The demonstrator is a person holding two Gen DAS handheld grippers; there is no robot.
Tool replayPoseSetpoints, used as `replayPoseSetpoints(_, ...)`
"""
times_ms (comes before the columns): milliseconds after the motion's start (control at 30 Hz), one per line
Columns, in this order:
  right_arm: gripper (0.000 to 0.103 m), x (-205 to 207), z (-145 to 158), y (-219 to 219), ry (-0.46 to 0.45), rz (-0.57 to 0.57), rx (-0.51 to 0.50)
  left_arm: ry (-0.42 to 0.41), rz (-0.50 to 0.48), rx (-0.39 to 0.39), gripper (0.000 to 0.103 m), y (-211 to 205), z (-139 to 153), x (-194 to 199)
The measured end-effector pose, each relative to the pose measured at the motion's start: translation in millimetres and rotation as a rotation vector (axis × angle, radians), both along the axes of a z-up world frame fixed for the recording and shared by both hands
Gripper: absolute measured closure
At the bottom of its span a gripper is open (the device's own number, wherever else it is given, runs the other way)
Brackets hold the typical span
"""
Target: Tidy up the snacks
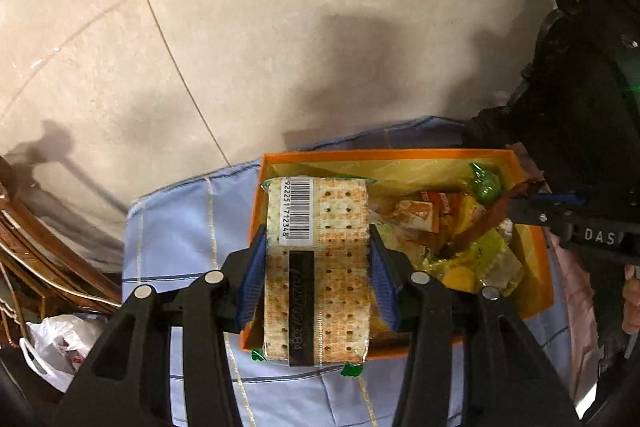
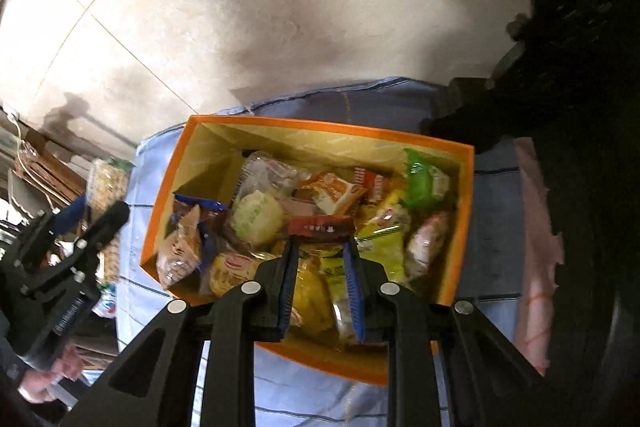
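Loading both snacks into the orange box (image 2: 460, 211) on the blue-clothed worktop (image 1: 180, 219). Left gripper (image 1: 316, 259), jaws partway open, clamps a cracker pack (image 1: 316, 247) by its long sides, held over the box's left end. Right gripper (image 2: 320, 251), nearly closed, pinches a brown packet (image 2: 320, 227) above the middle of the pile. Suggest lowering the crackers flat along the left wall, dropping the packet where a gap shows, and keeping the grippers apart.
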State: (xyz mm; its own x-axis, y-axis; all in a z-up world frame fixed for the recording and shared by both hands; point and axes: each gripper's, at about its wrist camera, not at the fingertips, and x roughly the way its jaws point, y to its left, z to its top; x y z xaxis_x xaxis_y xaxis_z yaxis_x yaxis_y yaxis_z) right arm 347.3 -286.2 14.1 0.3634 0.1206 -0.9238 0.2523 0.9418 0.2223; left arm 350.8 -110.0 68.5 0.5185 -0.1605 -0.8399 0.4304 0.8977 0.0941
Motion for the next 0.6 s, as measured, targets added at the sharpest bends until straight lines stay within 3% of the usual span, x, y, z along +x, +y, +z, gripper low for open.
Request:
replayPoseSetpoints(167,0.080,-0.4,4.2,-1.4,-0.009,-0.009,-0.011,0.003,-0.008,0.002,0.057,-2.8,-4.7,-1.4)
replayPoseSetpoints(200,0.065,-2.2,9.3,-1.6,-0.017,-0.023,-0.037,0.000,-0.016,0.002,0.040,-3.9,-3.6,-0.6)
replayPoseSetpoints(233,0.010,-2.3,12.4,-2.4,-0.014,-0.033,-0.055,-0.007,-0.017,0.018,0.008,-5.4,-3.1,0.3)
replayPoseSetpoints(267,0.006,-4.4,17.4,-4.0,-0.022,-0.053,-0.079,-0.055,-0.004,0.043,0.004,-7.7,-0.5,-1.3)
replayPoseSetpoints(333,0.004,-8.3,28.7,-5.5,-0.040,-0.053,-0.104,-0.083,-0.021,0.055,0.004,-10.7,-0.4,-1.5)
replayPoseSetpoints(433,0.004,-18.8,43.2,-5.9,-0.065,-0.052,-0.120,-0.072,-0.028,-0.017,0.004,-5.8,3.1,-3.9)
replayPoseSetpoints(600,0.004,-47.5,53.6,-3.3,-0.071,-0.070,-0.115,-0.120,0.012,0.012,0.004,-0.1,-6.1,-23.5)
